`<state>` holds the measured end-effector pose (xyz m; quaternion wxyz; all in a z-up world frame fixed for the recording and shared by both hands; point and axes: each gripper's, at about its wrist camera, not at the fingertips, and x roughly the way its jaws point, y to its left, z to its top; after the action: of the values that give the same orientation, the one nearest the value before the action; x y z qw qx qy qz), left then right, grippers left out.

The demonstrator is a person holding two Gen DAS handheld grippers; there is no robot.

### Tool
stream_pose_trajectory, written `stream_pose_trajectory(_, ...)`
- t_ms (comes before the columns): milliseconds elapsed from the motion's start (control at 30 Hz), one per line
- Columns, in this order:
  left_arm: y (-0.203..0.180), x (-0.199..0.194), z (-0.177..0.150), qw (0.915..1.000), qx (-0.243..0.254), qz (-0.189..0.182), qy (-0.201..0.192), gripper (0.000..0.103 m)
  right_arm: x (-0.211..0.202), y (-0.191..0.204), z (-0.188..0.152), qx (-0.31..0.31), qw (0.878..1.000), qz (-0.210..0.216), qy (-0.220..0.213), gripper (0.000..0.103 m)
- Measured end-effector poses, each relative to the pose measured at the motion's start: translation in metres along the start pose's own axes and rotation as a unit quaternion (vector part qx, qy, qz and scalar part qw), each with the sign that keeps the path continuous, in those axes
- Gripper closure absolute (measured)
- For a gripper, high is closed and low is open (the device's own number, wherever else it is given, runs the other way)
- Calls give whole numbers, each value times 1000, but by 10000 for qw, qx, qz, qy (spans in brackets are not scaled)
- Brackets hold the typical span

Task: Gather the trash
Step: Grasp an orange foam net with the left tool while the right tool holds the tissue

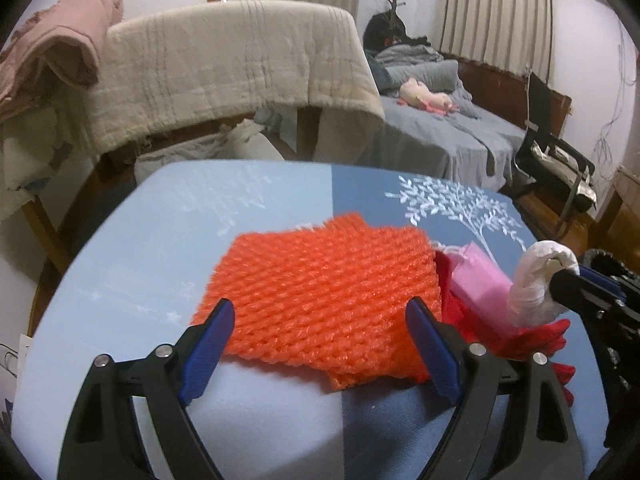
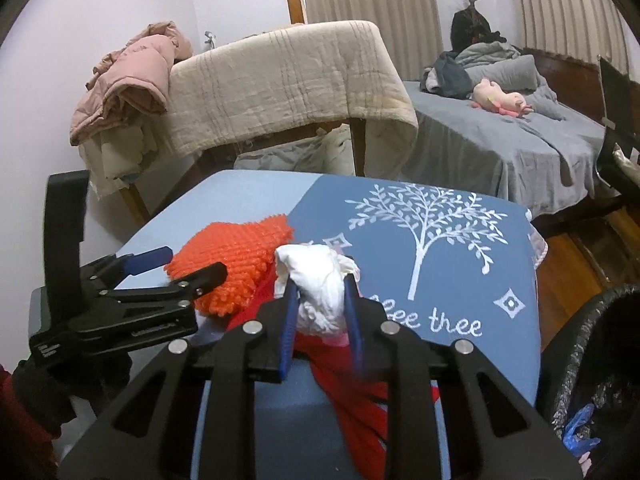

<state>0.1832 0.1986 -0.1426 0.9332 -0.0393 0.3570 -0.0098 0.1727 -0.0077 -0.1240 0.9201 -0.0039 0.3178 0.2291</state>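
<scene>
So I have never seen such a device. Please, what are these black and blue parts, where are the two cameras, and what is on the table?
There is no robot. A person holds two hand grippers, each with a camera looking along its fingers. In the left camera's view, the left gripper is open, straddling an orange net on the blue table. In the right camera's view, the right gripper is shut on a white wad. Red trash lies beneath it, and a black bin stands at right.

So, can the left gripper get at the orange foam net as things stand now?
Probably yes. The left gripper is open, and the orange net lies flat on the table between its fingers, nothing covering it. The right gripper, holding the tissue, stays aside.
</scene>
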Motion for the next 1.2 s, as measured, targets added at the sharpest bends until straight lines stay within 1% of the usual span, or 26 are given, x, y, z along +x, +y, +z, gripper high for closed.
stream_pose_trajectory(33, -1, 2, 0, 10000, 21, -57, 48, 28, 0, 0, -1, 4, 10000, 1, 7, 81)
stream_pose_trajectory(67, -1, 4, -2, 9999, 33, -102, 83, 31, 0, -1, -2, 5, 10000, 0, 13, 81)
stream_pose_trajectory(100, -1, 5, -2, 9998, 37, -133, 106, 38, 0, -1, -3, 5, 10000, 1, 18, 81)
stream_pose_trajectory(167, -2, 7, -2, 9996, 35, -233, 154, 46, 1, -1, -4, 12, 10000, 0, 32, 81)
stream_pose_trajectory(233, -3, 10, -3, 9995, 59, -249, 184, 56, 1, -1, -5, 22, 10000, 1, 41, 81)
stream_pose_trajectory(267, -4, 11, -3, 9995, 69, -248, 194, 59, 1, 0, -5, 28, 10000, 1, 43, 81)
stream_pose_trajectory(333, -4, 11, -3, 9995, 63, -250, 183, 71, 0, 0, -6, 33, 10000, 7, 42, 81)
stream_pose_trajectory(400, -3, 11, -3, 9996, 23, -231, 159, 78, 0, 0, -6, 30, 10000, 8, 40, 81)
stream_pose_trajectory(433, -2, 11, -3, 9995, 14, -282, 128, 84, 0, 0, -6, 26, 10000, 11, 40, 81)
stream_pose_trajectory(533, -2, 5, -4, 9997, 47, -234, 7, 89, -2, 2, -7, -16, 10000, -8, 19, 81)
stream_pose_trajectory(633, -3, 0, -5, 9997, 59, -190, -103, 91, -6, 1, -7, -15, 10000, -15, -9, 81)
stream_pose_trajectory(767, -1, -17, 0, 9992, -54, -155, -363, 92, -14, 0, -6, 14, 10000, -23, -81, 81)
stream_pose_trajectory(1000, -5, -54, 11, 9967, 44, 15, -813, 92, -34, -1, 2, 58, 9995, -22, -312, 81)
stream_pose_trajectory(1200, -10, -81, 19, 9942, 32, 20, -1079, 92, -50, -4, 8, 105, 9989, -29, -459, 81)
